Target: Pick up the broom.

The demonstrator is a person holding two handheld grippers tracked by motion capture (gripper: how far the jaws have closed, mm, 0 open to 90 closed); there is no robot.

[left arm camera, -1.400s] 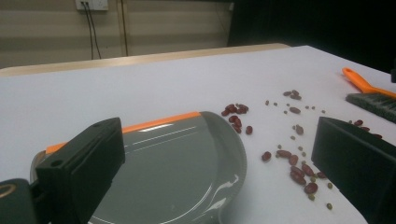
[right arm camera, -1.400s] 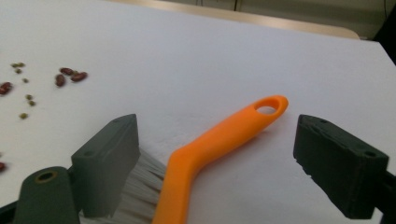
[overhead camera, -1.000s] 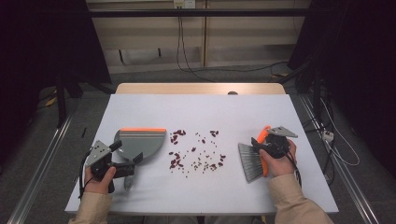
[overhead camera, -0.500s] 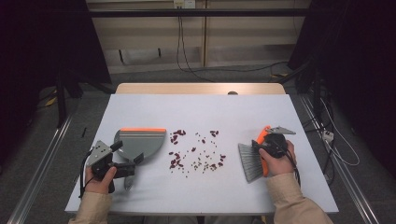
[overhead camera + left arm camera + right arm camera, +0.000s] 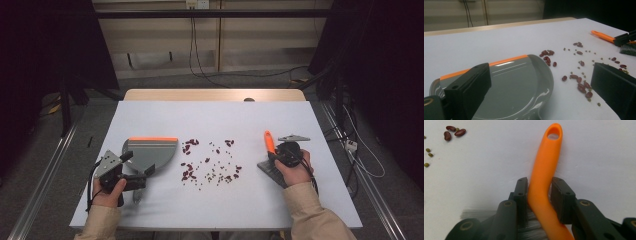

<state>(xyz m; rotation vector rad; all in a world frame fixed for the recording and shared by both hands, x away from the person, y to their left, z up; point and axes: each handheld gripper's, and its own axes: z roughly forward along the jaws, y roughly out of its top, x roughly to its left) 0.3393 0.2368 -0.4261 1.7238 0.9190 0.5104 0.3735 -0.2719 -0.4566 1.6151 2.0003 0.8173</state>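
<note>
Gripping orange curved plastic brush handle (image 5: 543,182): right gripper (image 5: 280,156) jaws clenched on it, grey bristles (image 5: 272,171) on white table (image 5: 210,117) at right. Left gripper (image 5: 541,92) jaws released, straddling grey plastic dustpan with orange lip (image 5: 150,151) at left. Scattered red beans and small green beans (image 5: 210,162) lie between. Judgement: secure dustpan first, lip flat on table facing beans; sweep with low, short strokes so beans don't roll.

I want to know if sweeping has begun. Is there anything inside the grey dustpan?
The dustpan looks empty: its grey floor is bare and shiny, and the beans lie on the table beside it. The left claw hides the pan's nearest part, so that part cannot be checked.
</note>
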